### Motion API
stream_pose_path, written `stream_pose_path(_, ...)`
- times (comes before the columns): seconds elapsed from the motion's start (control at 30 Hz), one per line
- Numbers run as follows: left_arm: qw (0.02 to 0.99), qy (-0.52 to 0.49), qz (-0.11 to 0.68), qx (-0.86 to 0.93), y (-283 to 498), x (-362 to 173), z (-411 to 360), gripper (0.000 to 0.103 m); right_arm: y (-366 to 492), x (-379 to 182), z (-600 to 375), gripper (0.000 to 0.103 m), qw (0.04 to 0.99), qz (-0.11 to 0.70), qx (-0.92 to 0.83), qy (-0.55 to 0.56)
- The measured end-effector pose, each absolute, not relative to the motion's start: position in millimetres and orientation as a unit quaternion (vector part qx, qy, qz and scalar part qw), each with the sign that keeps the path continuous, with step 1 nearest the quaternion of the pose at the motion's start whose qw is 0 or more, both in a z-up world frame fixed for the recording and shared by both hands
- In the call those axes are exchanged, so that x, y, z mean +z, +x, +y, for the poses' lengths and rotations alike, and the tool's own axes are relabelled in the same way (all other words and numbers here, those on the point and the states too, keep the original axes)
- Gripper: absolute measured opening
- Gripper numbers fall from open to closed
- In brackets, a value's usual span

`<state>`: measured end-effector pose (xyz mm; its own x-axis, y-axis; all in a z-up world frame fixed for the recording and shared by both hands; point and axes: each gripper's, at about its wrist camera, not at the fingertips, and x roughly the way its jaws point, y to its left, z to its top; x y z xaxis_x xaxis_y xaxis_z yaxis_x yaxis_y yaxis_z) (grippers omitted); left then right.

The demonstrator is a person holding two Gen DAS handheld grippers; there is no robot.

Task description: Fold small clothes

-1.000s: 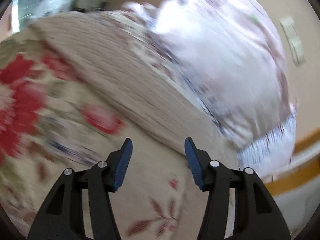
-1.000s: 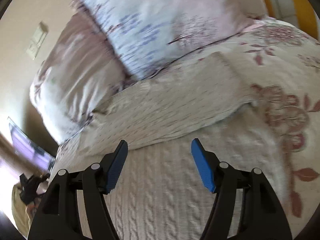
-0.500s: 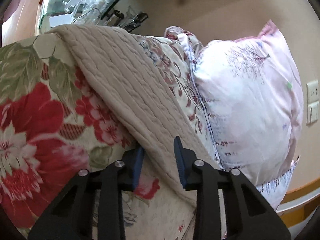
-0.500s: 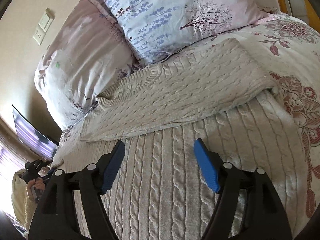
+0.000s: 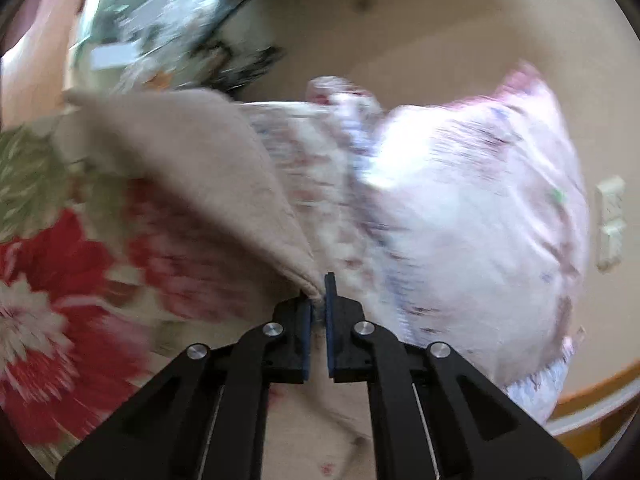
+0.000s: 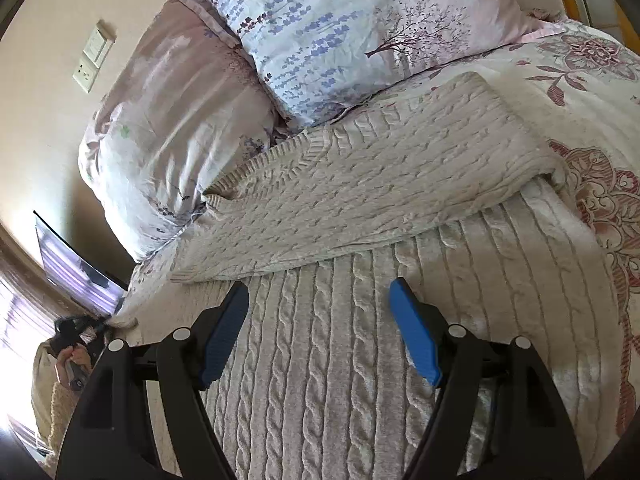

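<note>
A cream cable-knit sweater (image 6: 340, 360) lies flat on the bed, with one sleeve (image 6: 380, 184) folded across its upper part. My right gripper (image 6: 320, 324) is open and hovers just above the sweater's body, empty. My left gripper (image 5: 318, 308) is shut on an edge of the same beige knit sweater (image 5: 208, 184) and holds it lifted; the cloth rises in a tented fold up and to the left of the jaws. The left wrist view is blurred by motion.
Two pale floral pillows (image 6: 320, 28) (image 6: 176, 120) lie against the wall behind the sweater; one shows in the left wrist view (image 5: 480, 220). A red-flowered bedspread (image 5: 52, 280) lies at the left. A wall switch (image 6: 94, 58) is above. A bedside table with clutter (image 5: 160, 40) stands beyond.
My left gripper has closed on the sweater's edge and lifted it. My right gripper has stayed open, shifting only slightly over the sweater.
</note>
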<state>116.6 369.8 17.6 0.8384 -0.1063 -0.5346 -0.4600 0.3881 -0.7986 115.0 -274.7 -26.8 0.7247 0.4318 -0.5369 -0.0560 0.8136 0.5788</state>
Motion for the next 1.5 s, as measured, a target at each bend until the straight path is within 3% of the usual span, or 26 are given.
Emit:
stream_pose_path(0.27,0.836,-0.481,0.252,-0.077,163,83,240,0.005,114,-27,-275,0.074,0.887,0.343,0.141,0.275)
stream_pose_path(0.47,0.802,-0.441,0.343,-0.211,210,52,95,0.006,115,-25,-273,0.074,0.888,0.352,0.127,0.265)
stream_pose_path(0.53,0.778,-0.424,0.398,-0.236,221,31,61,0.011,115,-20,-269,0.074,0.891,0.363,0.119,0.247)
stream_pose_path(0.6,0.757,-0.397,0.455,-0.249,223,12,35,0.028,113,-13,-266,0.074,0.893,0.369,0.118,0.229)
stream_pose_path(0.8,0.779,-0.395,0.424,-0.24,190,16,77,0.047,112,34,-241,0.074,0.912,0.356,0.151,0.136)
stream_pose_path(1.0,0.82,-0.402,0.383,-0.14,161,15,157,0.047,126,68,-144,0.071,0.916,0.318,0.244,-0.019)
stream_pose_path(1.07,0.815,-0.414,0.389,-0.118,161,7,172,0.047,131,68,-111,0.065,0.909,0.312,0.27,-0.059)
stream_pose_path(1.37,0.8,-0.43,0.406,-0.105,160,-19,181,0.043,162,22,-3,0.059,0.872,0.332,0.285,-0.219)
stream_pose_path(1.4,0.799,-0.433,0.404,-0.105,161,-20,181,0.042,168,13,2,0.057,0.869,0.341,0.27,-0.235)
stream_pose_path(1.47,0.799,-0.433,0.403,-0.105,155,-21,187,0.04,176,2,2,0.032,0.868,0.354,0.252,-0.241)
stream_pose_path(1.5,0.8,-0.432,0.403,-0.105,155,-21,187,0.039,180,-1,-2,0.029,0.872,0.357,0.247,-0.226)
